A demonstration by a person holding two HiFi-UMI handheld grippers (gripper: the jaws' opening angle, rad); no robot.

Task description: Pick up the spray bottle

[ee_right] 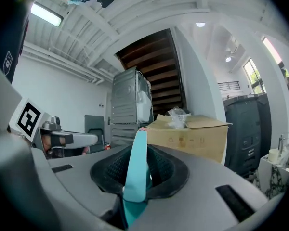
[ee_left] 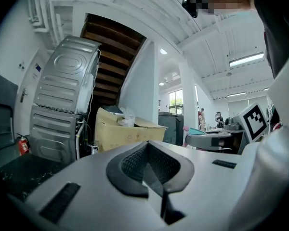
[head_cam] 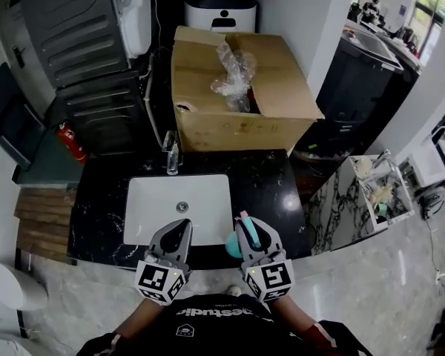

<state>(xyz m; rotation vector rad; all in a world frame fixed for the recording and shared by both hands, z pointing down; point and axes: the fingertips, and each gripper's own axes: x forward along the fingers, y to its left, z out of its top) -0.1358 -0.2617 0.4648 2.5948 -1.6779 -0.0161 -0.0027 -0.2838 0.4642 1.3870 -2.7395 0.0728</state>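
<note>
The teal spray bottle (head_cam: 233, 245) with its pink nozzle tip hangs over the counter's front edge, clamped in my right gripper (head_cam: 249, 227). In the right gripper view its teal head (ee_right: 137, 167) stands upright between the dark pads, so this gripper (ee_right: 137, 163) is shut on it. My left gripper (head_cam: 179, 230) is beside it on the left, over the sink's front rim. Its jaws (ee_left: 149, 166) meet with nothing between them. Each gripper shows in the other's view: the right gripper (ee_left: 213, 139) and the left gripper (ee_right: 70, 138).
A white sink (head_cam: 144, 215) with a chrome faucet (head_cam: 171, 154) is set in a black marble counter (head_cam: 271, 184). Behind it stands an open cardboard box (head_cam: 278, 87) with crumpled plastic inside. A grey appliance (head_cam: 78, 28) and a red fire extinguisher (head_cam: 73, 141) are at the left, a marble-patterned stand (head_cam: 341, 202) at the right.
</note>
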